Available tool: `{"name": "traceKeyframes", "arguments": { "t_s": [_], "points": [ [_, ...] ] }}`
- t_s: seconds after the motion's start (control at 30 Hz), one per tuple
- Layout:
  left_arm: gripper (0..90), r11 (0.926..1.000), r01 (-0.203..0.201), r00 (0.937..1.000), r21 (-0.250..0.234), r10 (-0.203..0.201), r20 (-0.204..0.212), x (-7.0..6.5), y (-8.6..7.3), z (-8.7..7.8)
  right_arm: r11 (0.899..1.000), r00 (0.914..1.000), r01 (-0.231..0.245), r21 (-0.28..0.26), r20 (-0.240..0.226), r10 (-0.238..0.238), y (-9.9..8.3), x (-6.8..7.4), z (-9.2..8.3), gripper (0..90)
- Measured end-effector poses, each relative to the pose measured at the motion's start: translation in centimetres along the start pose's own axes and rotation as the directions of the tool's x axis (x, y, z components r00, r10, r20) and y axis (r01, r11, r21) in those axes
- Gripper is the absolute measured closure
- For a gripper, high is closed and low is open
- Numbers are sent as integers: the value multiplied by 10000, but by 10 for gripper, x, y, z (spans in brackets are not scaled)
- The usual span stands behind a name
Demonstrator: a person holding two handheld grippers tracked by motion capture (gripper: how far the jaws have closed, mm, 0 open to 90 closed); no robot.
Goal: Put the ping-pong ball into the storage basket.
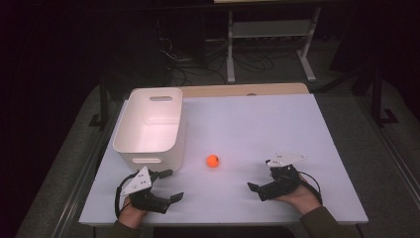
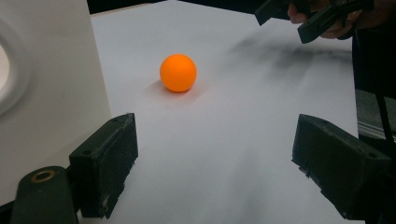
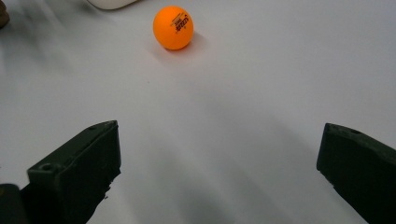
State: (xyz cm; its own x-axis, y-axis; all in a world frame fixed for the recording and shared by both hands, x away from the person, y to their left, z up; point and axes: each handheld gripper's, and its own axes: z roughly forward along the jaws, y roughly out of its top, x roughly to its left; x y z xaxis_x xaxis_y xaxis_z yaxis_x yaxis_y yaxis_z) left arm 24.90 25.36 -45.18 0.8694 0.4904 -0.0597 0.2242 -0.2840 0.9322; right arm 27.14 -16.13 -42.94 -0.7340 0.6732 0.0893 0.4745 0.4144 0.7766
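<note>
left gripper (image 1: 171, 184) agape | right gripper (image 1: 261, 174) agape | ball (image 1: 213, 160) round, no long axis

- a flat white rectangular table top (image 1: 257, 124) that spans the middle of the high view; its surface is pale and matte
- a strip of light wooden board (image 1: 237, 90) along the table's far edge; it shows just behind the white top
- a white metal frame with a low shelf (image 1: 270, 29) on the floor beyond the table; dark tangled cables (image 1: 183, 62) lie on the grey floor to its left
- a dark metal stand leg (image 1: 379, 94) on the floor, off to the table's right
</note>
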Motion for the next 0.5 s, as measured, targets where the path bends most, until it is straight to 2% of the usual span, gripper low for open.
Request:
{"name": "traceKeyframes", "arguments": {
  "t_s": [0.5],
  "points": [
    [138,10000,1,10000,-20,-1,26,0,0,0,9997,9999,12,229,-145,-9,8,1,13,0]
  ]
}}
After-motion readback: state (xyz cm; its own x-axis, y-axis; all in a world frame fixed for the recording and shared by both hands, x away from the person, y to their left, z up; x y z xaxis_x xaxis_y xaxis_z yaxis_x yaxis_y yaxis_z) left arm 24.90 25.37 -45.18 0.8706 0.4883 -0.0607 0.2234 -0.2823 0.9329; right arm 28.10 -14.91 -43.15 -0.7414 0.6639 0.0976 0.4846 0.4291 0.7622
